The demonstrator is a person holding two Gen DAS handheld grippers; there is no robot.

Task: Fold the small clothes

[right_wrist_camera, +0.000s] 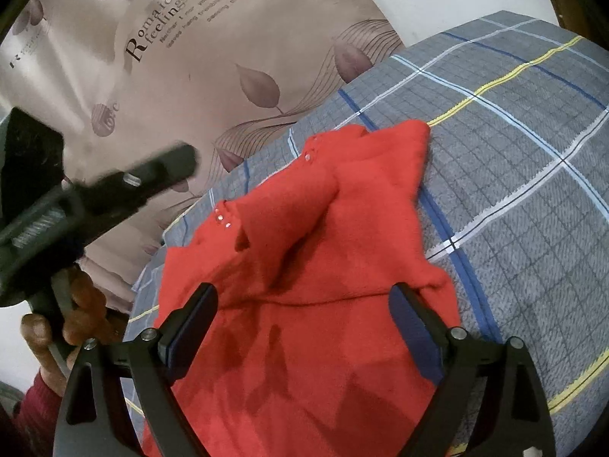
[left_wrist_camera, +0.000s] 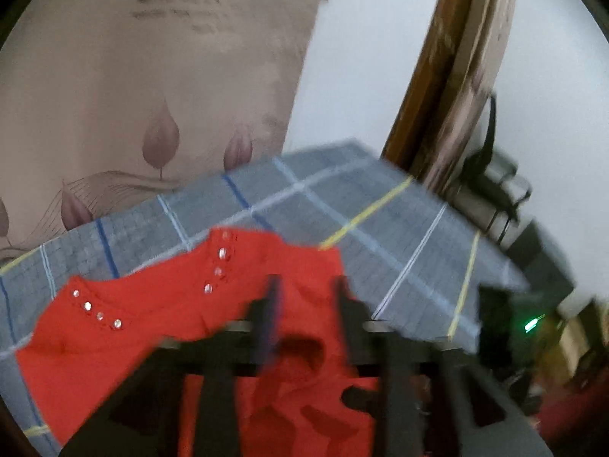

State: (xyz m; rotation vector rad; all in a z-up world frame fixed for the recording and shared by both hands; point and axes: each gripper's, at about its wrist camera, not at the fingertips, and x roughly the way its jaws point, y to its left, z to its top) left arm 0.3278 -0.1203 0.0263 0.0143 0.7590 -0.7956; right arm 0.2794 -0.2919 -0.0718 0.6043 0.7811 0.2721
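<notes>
A grey plaid blanket (right_wrist_camera: 514, 175) is covering the work surface, with a leaf-print curtain (right_wrist_camera: 213, 76) hanging behind it and a wooden frame (left_wrist_camera: 426, 76) standing to one side. The red garment (right_wrist_camera: 312, 266) is lying rumpled on the blanket under both claws: the right gripper (right_wrist_camera: 304, 301) is standing wide over it, and the left gripper (left_wrist_camera: 306, 289) is hovering part-open, nothing pinched. Only the right wrist view is showing the hand (right_wrist_camera: 72, 320) gripping the left tool.

Both wrist cams tilt down, close over red garment (left_wrist_camera: 160, 327) (right_wrist_camera: 304, 304) on plaid blanket (left_wrist_camera: 342, 198) (right_wrist_camera: 514, 152); shared: garment, blanket, leaf-print curtain (left_wrist_camera: 152, 76) (right_wrist_camera: 228, 57).
</notes>
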